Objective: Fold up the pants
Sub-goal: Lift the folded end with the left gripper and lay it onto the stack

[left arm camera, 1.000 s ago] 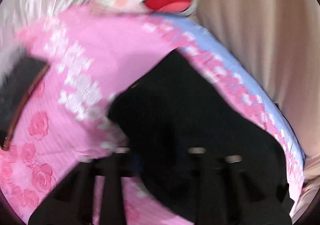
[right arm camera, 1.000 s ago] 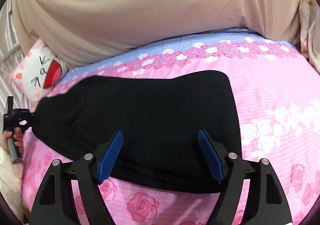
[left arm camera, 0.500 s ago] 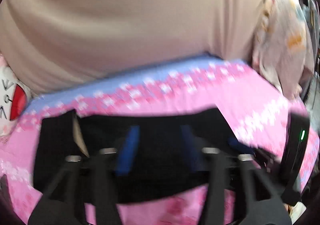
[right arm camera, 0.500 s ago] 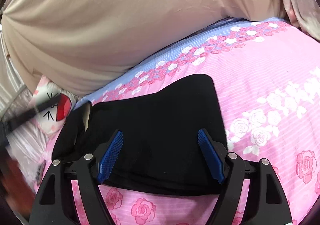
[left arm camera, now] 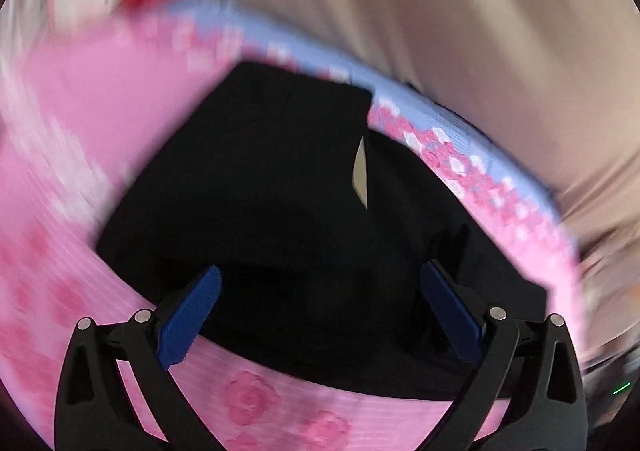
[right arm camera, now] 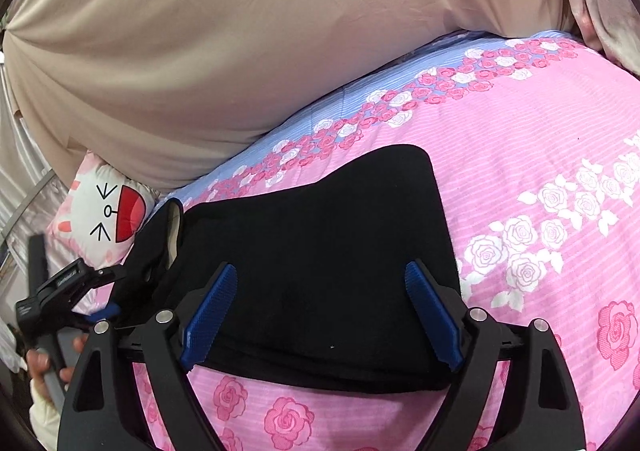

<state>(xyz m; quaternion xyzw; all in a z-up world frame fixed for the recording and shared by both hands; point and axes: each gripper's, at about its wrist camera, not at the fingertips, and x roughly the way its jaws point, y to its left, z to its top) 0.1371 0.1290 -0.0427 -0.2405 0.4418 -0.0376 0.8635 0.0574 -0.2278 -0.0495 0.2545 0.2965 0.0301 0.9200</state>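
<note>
Black pants (right arm camera: pixel 312 259) lie folded on the bed (right arm camera: pixel 540 155), soft and limp; grab a doubled edge. Left gripper (left arm camera: pixel 320 311) has just sprung wide, right gripper (right arm camera: pixel 320 311) too, both empty.

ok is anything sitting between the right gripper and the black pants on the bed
Nothing visible. The right gripper hovers open directly over the near edge of the black pants, which lie alone on the pink floral sheet. The cartoon pillow sits off past the far end.

A pink rose-print bedsheet (right arm camera: pixel 520 155) meets a beige drape (right arm camera: pixel 240 31), a cartoon-face pillow (right arm camera: pixel 104 219) at the left.
</note>
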